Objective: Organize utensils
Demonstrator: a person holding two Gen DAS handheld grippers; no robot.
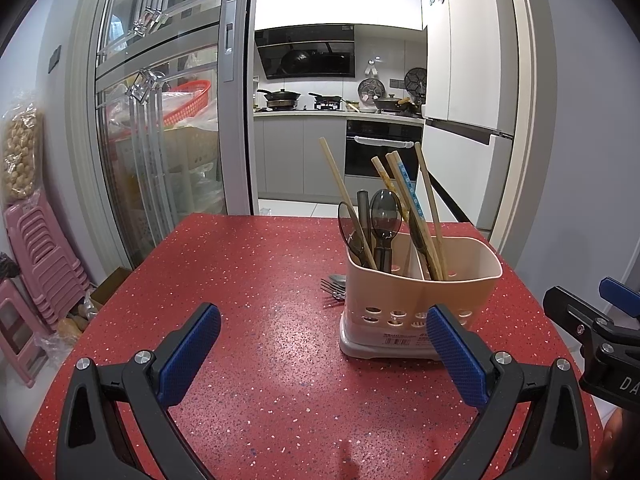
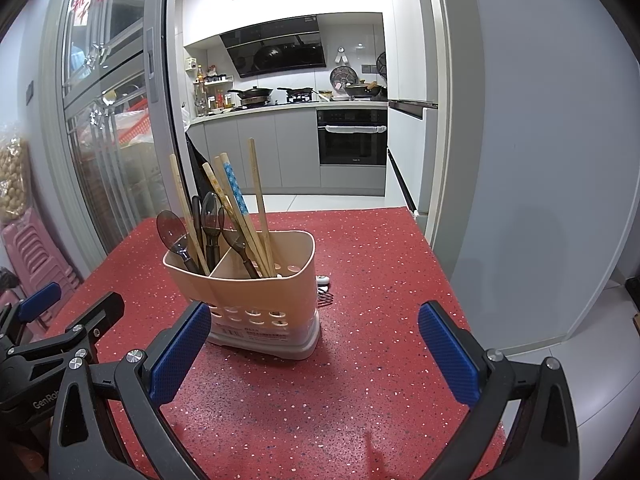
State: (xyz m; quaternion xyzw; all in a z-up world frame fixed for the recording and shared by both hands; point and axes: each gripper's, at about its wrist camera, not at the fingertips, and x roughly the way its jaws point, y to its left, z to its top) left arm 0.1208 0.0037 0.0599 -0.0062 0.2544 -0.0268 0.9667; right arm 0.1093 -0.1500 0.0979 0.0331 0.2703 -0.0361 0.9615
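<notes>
- Two grippers are hovering over a red speckled table (image 1: 260, 280), each with its blue textured pads spread wide and gripping nothing: the left gripper (image 1: 323, 354) and the right gripper (image 2: 314, 354).
- One caddy (image 1: 416, 292) is standing ahead of the fingers; in the left view it is sitting just beyond the right pad (image 1: 456, 360), which is overlapping its lower corner.
- In the right view the same caddy (image 2: 256, 292) is sitting just beyond the left pad (image 2: 180, 354), whose tip is overlapping its lower edge; whether either pad is touching it cannot be told.
- It is a beige plastic tub with rounded corners, one inner divider making two compartments, a row of oval holes low on its wall, and a pale base carrying a label.
- Chopsticks (image 1: 424, 216) are leaning upright inside; about six are showing, mostly plain bamboo, one with a blue patterned end, and one is standing apart in the other compartment.
- Dark translucent plastic spoons (image 1: 385, 216) are standing among them; three bowls are showing in the right view, plus a dark straight handle.
- One metal fork (image 1: 334, 290) is lying flat on the table just behind the caddy, beyond both sets of fingers, mostly hidden; only the tines and a shiny end are showing.
- One corner of the right gripper is poking into the left view's right edge.
</notes>
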